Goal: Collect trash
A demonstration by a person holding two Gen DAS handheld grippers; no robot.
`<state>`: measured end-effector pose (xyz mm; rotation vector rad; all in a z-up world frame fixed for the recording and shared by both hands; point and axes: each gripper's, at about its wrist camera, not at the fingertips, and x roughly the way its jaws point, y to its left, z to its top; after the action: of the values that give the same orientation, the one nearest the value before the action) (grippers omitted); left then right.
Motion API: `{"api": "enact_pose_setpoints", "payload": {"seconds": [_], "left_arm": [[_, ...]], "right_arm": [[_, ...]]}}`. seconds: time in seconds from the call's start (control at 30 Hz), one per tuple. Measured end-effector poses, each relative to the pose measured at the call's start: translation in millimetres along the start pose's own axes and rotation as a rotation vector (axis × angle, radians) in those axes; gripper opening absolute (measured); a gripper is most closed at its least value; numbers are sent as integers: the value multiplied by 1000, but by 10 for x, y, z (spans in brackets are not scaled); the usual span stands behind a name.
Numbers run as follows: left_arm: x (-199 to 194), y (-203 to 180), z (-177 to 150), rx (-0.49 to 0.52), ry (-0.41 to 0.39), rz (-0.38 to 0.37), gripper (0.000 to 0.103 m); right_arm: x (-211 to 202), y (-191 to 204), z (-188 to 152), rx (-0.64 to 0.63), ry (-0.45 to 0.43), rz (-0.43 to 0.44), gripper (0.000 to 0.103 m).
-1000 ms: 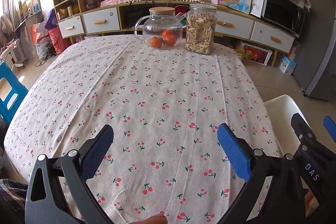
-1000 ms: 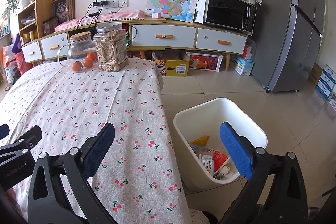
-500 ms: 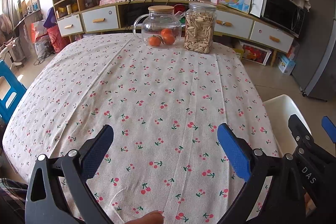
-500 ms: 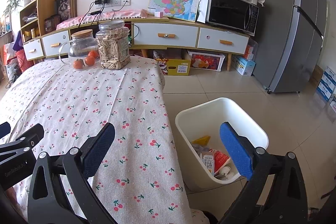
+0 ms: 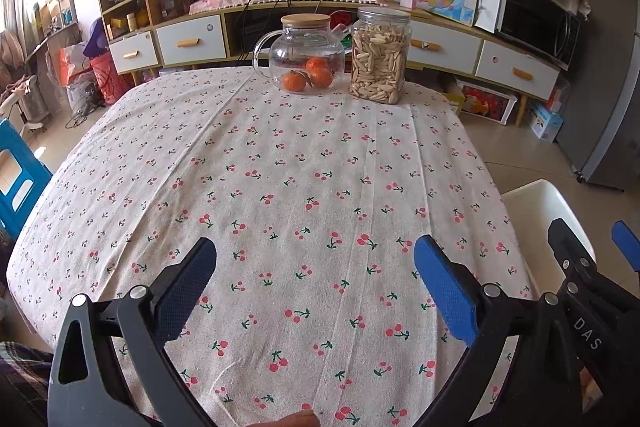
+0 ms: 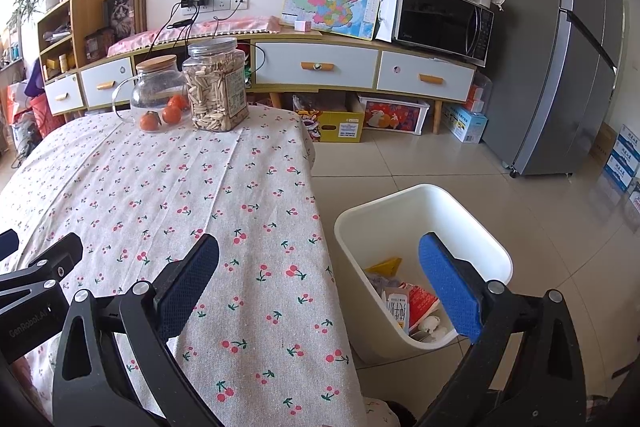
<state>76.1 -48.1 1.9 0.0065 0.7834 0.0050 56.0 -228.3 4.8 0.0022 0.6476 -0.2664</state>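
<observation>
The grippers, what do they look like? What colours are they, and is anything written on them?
Both the left gripper and the right gripper have black frames with triangular cut-outs and silver bolts. Each has blue textured pads on its jaws. White lettering shows: "DAS" on the right one, "GenRobot.AI" on the left. A plaid sleeve peeks in.

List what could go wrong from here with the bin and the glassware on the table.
1. The white bin stands close beside the table edge; a sweep of the open right gripper could knock it.
2. The glass pitcher and seed jar stand close together at the far edge; a careless reach might push them off.
</observation>
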Motion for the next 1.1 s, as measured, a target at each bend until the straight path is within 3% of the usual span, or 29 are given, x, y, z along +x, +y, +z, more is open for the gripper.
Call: {"api": "enact_pose_setpoints", "payload": {"seconds": [0.5,0.73,1.1], "left_arm": [[-20,1,-11,7,-24,-7,95],[-50,-31,-29,29,-46,-26,88],[7,-47,-15,21,-1,-44,92]], "right_arm": [[46,-6,-43,7,14,3,96],[81,-30,-42,32,34,13,96],[74,-1,-43,28,26,18,96]]}}
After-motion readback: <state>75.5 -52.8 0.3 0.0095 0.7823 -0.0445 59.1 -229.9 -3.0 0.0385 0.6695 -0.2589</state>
